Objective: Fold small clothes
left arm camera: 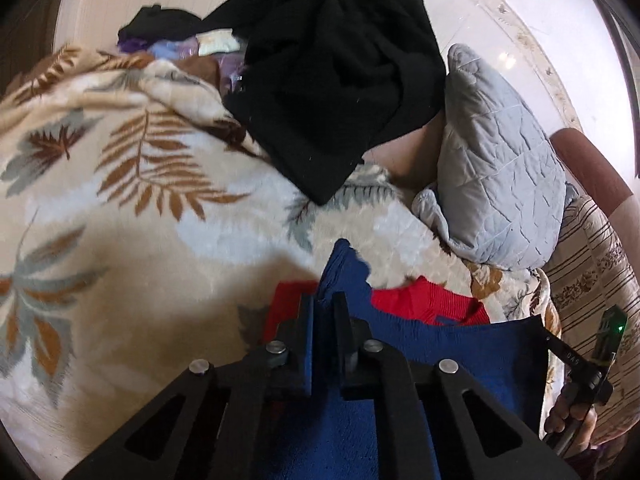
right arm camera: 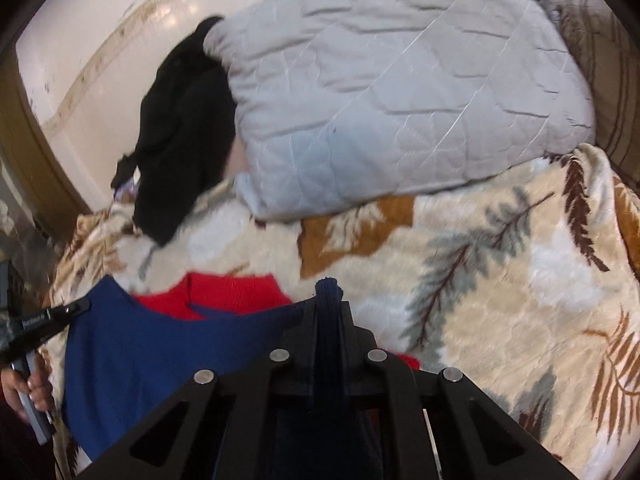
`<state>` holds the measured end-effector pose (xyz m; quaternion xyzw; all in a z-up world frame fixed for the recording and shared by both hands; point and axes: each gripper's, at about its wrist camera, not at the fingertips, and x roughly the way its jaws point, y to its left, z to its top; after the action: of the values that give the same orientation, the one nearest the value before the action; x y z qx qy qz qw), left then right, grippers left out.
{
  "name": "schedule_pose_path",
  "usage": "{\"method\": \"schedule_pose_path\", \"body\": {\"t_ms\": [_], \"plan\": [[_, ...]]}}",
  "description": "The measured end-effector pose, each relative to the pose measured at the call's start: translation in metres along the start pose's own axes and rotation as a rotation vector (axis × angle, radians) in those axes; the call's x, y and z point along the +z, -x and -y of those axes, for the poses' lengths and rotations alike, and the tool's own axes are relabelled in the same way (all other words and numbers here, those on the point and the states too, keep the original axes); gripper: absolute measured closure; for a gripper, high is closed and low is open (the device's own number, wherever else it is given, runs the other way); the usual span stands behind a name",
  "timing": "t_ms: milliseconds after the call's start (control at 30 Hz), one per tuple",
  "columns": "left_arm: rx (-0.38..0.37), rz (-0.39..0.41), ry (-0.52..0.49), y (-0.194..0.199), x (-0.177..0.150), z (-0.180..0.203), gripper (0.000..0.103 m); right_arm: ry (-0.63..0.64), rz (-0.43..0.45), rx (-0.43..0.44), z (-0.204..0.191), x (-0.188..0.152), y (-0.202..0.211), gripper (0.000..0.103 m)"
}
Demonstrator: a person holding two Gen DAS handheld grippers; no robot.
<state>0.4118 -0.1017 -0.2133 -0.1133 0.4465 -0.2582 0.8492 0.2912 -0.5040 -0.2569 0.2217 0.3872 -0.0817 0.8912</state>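
Note:
A small blue garment with red trim [left arm camera: 448, 344] is held stretched between both grippers just above a leaf-patterned blanket [left arm camera: 140, 240]. My left gripper [left arm camera: 324, 304] is shut on one blue shoulder strap that sticks up between its jaws. My right gripper [right arm camera: 329, 300] is shut on the other strap, bunched between its jaws. The garment's blue front [right arm camera: 160, 352] and red neckline [right arm camera: 228, 292] show in the right wrist view. Each gripper shows at the edge of the other's view: the right [left arm camera: 576, 356], the left [right arm camera: 52, 316].
A pile of black clothes [left arm camera: 336, 92] lies on the blanket beyond the garment, also in the right wrist view [right arm camera: 180, 140]. A grey quilted pillow [left arm camera: 496, 168] lies to the right of it [right arm camera: 392, 100]. A striped cushion [left arm camera: 592, 264] and white wall [right arm camera: 120, 40] lie behind.

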Motion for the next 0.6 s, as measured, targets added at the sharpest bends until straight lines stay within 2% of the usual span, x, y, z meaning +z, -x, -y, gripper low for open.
{"method": "schedule_pose_path", "body": {"t_ms": [267,333,400,433,567,600], "plan": [[0.036,0.086,0.025,0.000,0.009,-0.003,0.097,-0.111,0.107,-0.056,0.023,0.003,0.003,0.099],[0.081,0.143,0.002,-0.001,0.013,-0.002,0.103,-0.149,0.114,-0.049,0.034,0.006,0.003,0.099],[0.133,0.156,-0.007,-0.006,0.015,-0.004,0.103,-0.163,0.094,-0.048,0.041,0.007,-0.005,0.099],[0.150,0.119,0.011,-0.014,0.017,-0.008,0.103,-0.164,0.061,-0.035,0.043,0.006,-0.011,0.099],[0.158,0.089,0.034,-0.012,0.022,-0.009,0.103,-0.191,-0.041,0.083,0.035,0.003,-0.020,0.095],[0.153,0.061,0.034,-0.010,0.023,-0.007,0.100,-0.191,-0.057,0.105,0.029,0.003,-0.019,0.095]]}}
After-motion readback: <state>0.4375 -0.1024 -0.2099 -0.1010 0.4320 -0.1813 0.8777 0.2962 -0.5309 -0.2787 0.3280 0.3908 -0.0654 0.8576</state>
